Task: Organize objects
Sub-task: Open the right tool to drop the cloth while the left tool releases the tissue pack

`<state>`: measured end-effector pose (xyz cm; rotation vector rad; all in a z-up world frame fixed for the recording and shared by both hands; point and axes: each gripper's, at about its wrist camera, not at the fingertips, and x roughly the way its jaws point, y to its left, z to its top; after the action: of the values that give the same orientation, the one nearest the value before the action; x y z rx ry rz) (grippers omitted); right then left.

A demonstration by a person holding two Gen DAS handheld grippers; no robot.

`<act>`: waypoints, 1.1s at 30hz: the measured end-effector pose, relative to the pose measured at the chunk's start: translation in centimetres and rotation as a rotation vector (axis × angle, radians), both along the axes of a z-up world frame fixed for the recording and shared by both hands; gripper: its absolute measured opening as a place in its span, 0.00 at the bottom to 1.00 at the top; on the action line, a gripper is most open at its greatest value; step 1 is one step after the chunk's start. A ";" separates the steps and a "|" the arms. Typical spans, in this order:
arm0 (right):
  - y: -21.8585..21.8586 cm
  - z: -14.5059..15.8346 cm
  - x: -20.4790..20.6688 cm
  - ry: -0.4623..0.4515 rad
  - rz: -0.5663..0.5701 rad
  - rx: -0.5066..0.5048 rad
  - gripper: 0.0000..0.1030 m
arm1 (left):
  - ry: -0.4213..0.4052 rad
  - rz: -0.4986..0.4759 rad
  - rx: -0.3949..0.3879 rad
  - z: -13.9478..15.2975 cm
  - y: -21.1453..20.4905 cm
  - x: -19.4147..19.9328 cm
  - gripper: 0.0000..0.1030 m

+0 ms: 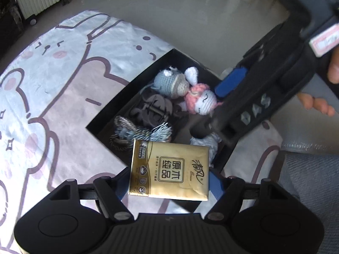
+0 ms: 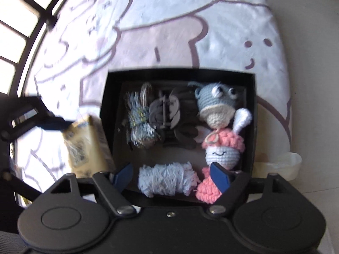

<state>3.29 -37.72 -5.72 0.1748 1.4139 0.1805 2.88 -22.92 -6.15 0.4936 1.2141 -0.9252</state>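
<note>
Room: shiny grey floor, with a bunny blanket (image 1: pixel 63 89) spread on it.
Box: my black box (image 2: pixel 253 127) sits on the blanket.
Done: a grey knitted toy (image 2: pixel 214 103), a pink knitted doll (image 2: pixel 222 148), a hair clip (image 2: pixel 165 112), a tassel (image 2: pixel 139 122) and pale yarn (image 2: pixel 167 178) lie inside.
Left: my left gripper (image 1: pixel 169 182) pinches the tissue pack (image 1: pixel 169 171) over the box edge. I think it goes in next.
Right: my right gripper (image 2: pixel 171 176) is wide, holding nothing, above the box.

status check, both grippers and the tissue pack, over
Left gripper shut on tissue pack, held at black box rim. Right gripper open, empty, over box. Crochet toys, hair clip and yarn fill the box; little bare floor.
</note>
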 end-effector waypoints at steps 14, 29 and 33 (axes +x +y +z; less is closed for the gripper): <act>-3.3 1.4 -1.0 -0.072 -0.127 0.019 0.73 | -0.108 -0.293 0.064 -2.3 -2.2 -1.9 0.93; -1.6 1.2 -0.8 -0.055 -0.066 0.039 0.58 | -0.122 -0.034 0.084 -0.2 0.2 1.0 0.86; -1.3 1.4 -0.7 -0.056 -0.061 0.034 0.57 | -0.157 -0.008 0.173 -0.9 0.3 1.4 0.82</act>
<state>2.59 -39.01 -4.33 0.2393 1.3483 0.1582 4.29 -22.66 -7.00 0.6969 1.1544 -0.7759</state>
